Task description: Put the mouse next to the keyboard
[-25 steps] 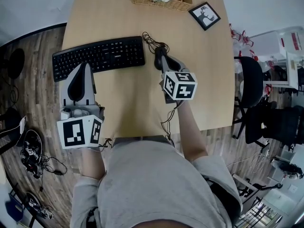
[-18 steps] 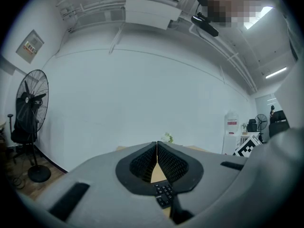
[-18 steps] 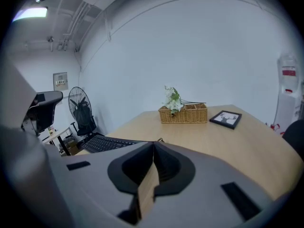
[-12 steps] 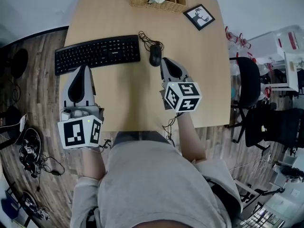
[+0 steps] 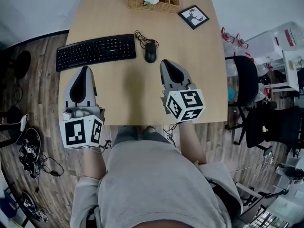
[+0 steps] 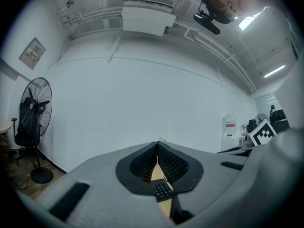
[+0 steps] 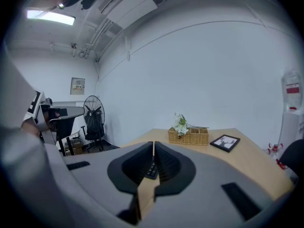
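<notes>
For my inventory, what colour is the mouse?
The mouse is black; head view shows it best.

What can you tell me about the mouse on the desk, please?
The mouse is small, black and oval, seemingly plastic, and lies flat on the light wooden table. It sits just right of the black keyboard, apart from it by a narrow gap, with its long axis pointing away from the person. Its thin black cable loops loosely from its far end. Nothing grips it.

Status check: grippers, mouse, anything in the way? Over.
Grippers: left hand-held gripper shut, empty; right hand-held gripper shut, empty, both short of the mouse. Mouse on desk just right of keyboard. Nothing in the way.
</notes>
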Motion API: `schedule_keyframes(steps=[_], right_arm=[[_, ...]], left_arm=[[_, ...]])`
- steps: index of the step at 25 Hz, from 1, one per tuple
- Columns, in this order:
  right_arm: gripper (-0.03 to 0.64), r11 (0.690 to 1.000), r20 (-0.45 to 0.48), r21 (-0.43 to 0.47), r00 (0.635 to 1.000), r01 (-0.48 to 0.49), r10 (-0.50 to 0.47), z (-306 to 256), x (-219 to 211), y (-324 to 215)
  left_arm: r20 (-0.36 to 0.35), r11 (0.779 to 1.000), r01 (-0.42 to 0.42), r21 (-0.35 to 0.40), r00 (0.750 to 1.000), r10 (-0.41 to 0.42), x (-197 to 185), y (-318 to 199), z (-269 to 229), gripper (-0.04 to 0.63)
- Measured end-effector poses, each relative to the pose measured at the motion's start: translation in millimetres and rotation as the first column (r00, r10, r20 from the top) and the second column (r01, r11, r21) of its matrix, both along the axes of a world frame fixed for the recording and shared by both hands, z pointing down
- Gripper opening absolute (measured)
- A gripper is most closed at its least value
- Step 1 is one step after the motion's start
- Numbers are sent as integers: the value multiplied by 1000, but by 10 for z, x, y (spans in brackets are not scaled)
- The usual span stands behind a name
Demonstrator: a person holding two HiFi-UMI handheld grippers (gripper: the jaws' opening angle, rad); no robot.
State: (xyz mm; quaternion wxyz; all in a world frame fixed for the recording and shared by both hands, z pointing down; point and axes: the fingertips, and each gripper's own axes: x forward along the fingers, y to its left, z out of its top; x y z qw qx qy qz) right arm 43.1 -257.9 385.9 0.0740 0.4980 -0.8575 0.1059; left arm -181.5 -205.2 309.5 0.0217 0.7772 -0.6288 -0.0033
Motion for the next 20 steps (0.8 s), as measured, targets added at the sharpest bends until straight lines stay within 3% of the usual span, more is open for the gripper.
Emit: schedule_keyframes(steps=[20], right_arm=[[16,982,33,189,999,16,-22,-840,409,812]], left_arm=[[31,998,1,66,1000,-3,446,705,-304,11]])
